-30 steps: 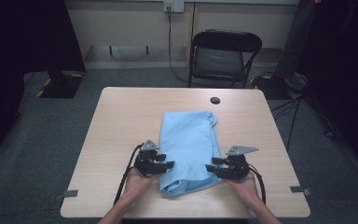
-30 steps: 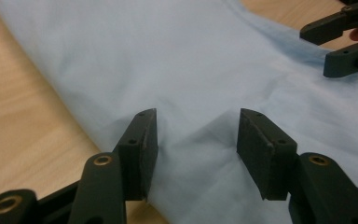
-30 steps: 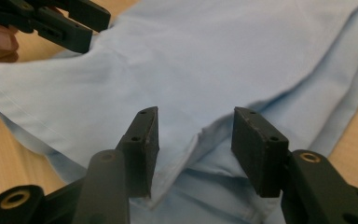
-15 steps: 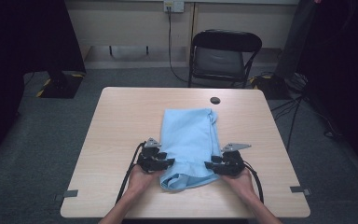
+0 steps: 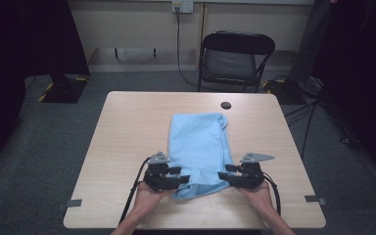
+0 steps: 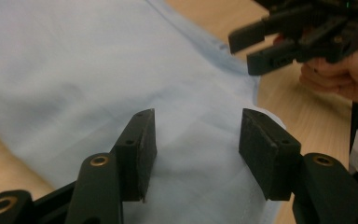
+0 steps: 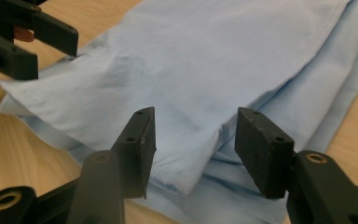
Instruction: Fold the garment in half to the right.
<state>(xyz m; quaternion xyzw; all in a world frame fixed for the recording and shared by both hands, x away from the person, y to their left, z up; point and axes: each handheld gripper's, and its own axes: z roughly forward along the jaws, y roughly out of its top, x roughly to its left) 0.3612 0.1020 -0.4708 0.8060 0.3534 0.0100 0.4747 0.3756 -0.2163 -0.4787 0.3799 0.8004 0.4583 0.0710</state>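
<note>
A light blue folded cloth point(image 5: 198, 147) lies lengthwise on the middle of the wooden table point(image 5: 127, 127). My left gripper point(image 5: 185, 179) sits at the cloth's near left corner, pointing inward. Its jaws have just been opening and in the left gripper view point(image 6: 196, 116) they stand apart over the cloth point(image 6: 98, 70), pressing nothing. My right gripper point(image 5: 223, 175) faces it from the near right corner. Its jaws have also just been opening. In the right gripper view point(image 7: 193, 114) a folded edge of the cloth point(image 7: 205, 60) lies between the pads untouched.
A small black round object point(image 5: 225, 105) rests on the table just beyond the cloth's far end. A black folding chair point(image 5: 237, 58) stands behind the table. Cables run over the floor at the right, and bare tabletop lies on both sides of the cloth.
The left gripper has come back a little toward the person. The right gripper has hardly shifted. The cloth's near end lies slightly flatter than before.
</note>
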